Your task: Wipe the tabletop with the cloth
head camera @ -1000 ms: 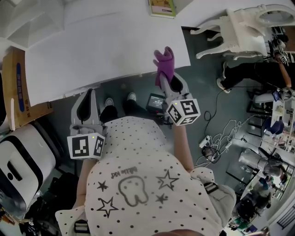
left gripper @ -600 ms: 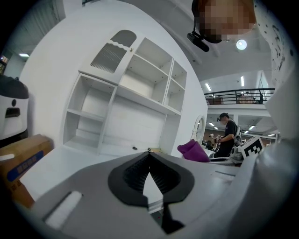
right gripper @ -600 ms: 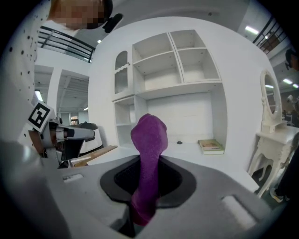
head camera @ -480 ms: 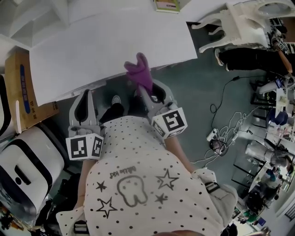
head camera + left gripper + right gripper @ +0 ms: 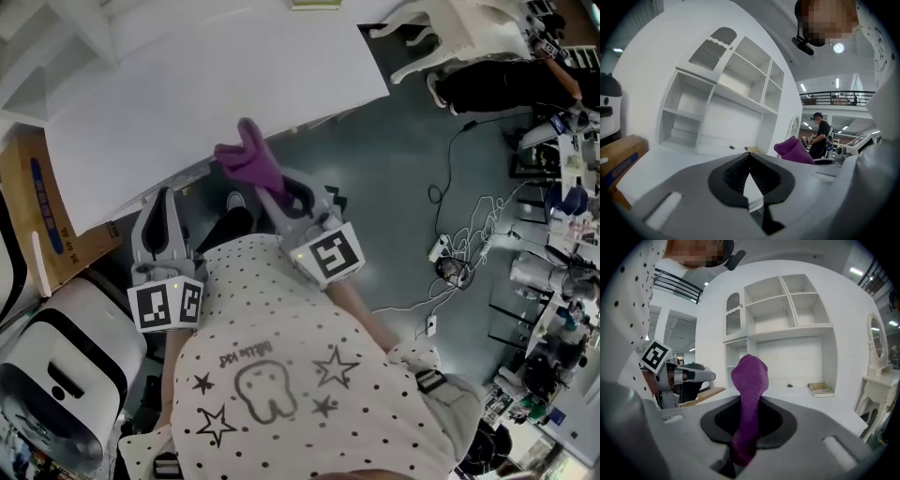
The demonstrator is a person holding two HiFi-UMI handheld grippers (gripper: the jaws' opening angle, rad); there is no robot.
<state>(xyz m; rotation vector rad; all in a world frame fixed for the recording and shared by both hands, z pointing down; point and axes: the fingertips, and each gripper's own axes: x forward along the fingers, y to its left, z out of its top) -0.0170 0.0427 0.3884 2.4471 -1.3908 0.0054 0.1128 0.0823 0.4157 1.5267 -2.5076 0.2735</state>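
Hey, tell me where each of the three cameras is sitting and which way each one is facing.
Head view: on the person's head, facing steeply down at the tabletop; shows dotted shirt, left gripper, right gripper.
Left gripper view: on the left gripper, facing the shelf unit along shut jaws.
Right gripper view: on the right gripper, facing that shelf unit; jaws grip the cloth.
Shared: the cloth shows in all three.
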